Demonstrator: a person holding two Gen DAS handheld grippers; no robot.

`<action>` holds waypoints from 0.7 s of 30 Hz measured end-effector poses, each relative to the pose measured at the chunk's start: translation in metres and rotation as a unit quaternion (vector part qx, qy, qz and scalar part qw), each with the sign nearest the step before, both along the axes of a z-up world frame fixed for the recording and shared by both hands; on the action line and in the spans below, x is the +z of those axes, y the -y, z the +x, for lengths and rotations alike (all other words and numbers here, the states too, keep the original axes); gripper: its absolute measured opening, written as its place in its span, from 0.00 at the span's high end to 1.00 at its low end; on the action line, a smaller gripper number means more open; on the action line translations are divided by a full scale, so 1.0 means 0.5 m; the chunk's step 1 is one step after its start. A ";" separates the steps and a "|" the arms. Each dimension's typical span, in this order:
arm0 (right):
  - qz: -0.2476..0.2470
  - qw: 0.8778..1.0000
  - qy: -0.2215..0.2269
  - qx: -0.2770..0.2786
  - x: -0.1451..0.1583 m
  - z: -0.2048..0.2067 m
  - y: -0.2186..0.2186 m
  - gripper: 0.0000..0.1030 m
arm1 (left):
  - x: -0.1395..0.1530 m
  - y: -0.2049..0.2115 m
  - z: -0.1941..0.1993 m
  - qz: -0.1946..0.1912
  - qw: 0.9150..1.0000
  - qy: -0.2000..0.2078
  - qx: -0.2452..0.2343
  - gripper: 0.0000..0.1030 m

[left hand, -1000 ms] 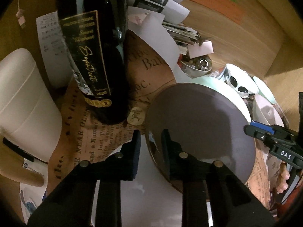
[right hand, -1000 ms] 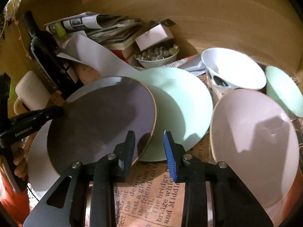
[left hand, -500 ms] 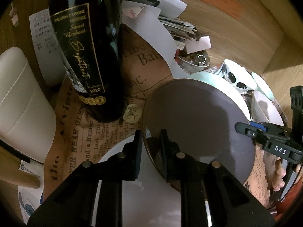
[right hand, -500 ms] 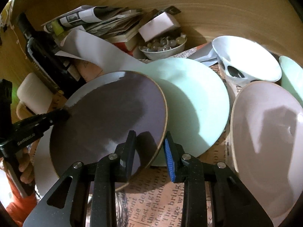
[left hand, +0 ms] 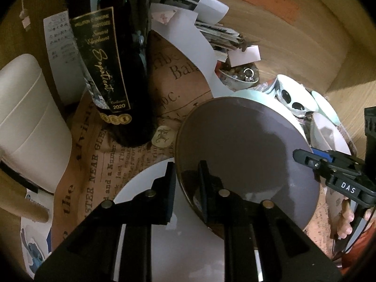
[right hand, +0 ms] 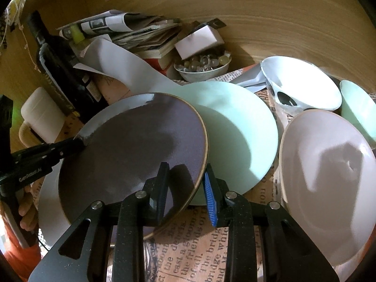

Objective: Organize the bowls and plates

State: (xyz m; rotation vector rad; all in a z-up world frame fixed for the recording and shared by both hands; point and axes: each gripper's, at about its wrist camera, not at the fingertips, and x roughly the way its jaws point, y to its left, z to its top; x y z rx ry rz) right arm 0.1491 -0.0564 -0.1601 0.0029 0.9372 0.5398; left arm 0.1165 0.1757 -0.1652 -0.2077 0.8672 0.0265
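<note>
A dark purple-brown plate (left hand: 246, 150) is held tilted above a white plate (left hand: 164, 239) and overlaps a mint-green plate (right hand: 237, 129). My left gripper (left hand: 186, 188) is shut on its near-left rim. My right gripper (right hand: 185, 192) is shut on the opposite rim of the purple-brown plate (right hand: 131, 155), one finger over its face and the blue pad (right hand: 210, 199) under its edge. Each gripper shows in the other's view, at the plate's far side. To the right stand a pale pink bowl (right hand: 329, 178), a white spotted bowl (right hand: 303, 87) and a mint bowl (right hand: 359, 108).
A dark wine bottle (left hand: 110, 58) and a white mug (left hand: 25, 127) stand close on the left. Behind the plates are a small bowl of beads (right hand: 202, 68), stacked papers and books (right hand: 141, 35) and a wooden wall. Printed brown paper (right hand: 188, 253) covers the surface.
My right gripper moved forward until the plate's rim came between its fingers, and it closed on it. The left gripper tightened on the opposite rim. The plate shifted slightly.
</note>
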 end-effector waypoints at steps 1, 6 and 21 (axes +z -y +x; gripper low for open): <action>0.001 1.000 0.001 0.000 0.002 -0.002 0.003 0.75 | 0.001 0.000 -0.002 -0.001 1.000 0.002 0.000 0.82; 0.004 1.000 0.011 0.001 0.014 -0.017 0.007 0.75 | 0.007 0.007 -0.017 -0.003 1.000 0.014 0.003 0.82; 0.022 0.999 0.043 0.005 0.063 -0.083 0.040 0.75 | 0.054 0.037 -0.091 -0.005 0.998 0.057 0.008 0.82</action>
